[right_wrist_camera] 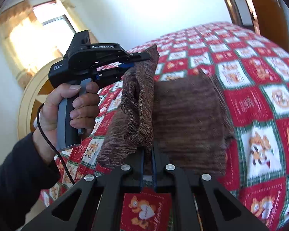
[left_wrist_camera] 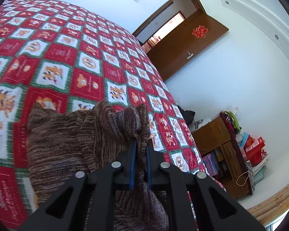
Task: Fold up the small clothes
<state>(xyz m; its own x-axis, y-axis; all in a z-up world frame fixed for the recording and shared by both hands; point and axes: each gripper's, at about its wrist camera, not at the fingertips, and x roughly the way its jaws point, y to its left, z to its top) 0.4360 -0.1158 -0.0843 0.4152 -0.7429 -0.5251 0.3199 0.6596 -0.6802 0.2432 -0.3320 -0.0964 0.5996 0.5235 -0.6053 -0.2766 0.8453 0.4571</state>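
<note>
The left hand-held gripper [left_wrist_camera: 140, 144] is closed tight on a brown knitted piece of clothing [left_wrist_camera: 77, 140]. A bunch of the knit sits squeezed between its two blue-lined black fingers [left_wrist_camera: 132, 154], and some of it pokes up just past the tips. The rest of the cloth hangs down to the left of this gripper and lies on the bed.

The right hand-held gripper [right_wrist_camera: 148, 152] is also closed on the same brown knitted piece of clothing [right_wrist_camera: 188, 119]. Its fingers [right_wrist_camera: 155, 157] pinch a bottom edge of the knit. Right in front of it, part of the cloth is lifted up in a tall fold, and a wider part lies flat just to the right of the fold.

Up and to the left of the right gripper, the left hand-held gripper [right_wrist_camera: 136, 59] shows again, biting the top of the lifted fold. A bare hand [right_wrist_camera: 71, 107] with a dark sleeve holds its grey handle, and a thin black cable [right_wrist_camera: 48, 140] runs down from it.

Under the cloth and all around both grippers is a red, white and green checked bedspread with little bear pictures [left_wrist_camera: 67, 57].

Far past the left gripper stands an open brown wooden door [left_wrist_camera: 185, 46] with a red paper decoration [left_wrist_camera: 199, 31] on it. To the right is a brown wooden cabinet [left_wrist_camera: 217, 146] with red bags and boxes [left_wrist_camera: 254, 150] beside it.

Far past the right gripper, to the left, is a bright window with yellow curtains [right_wrist_camera: 34, 32].
</note>
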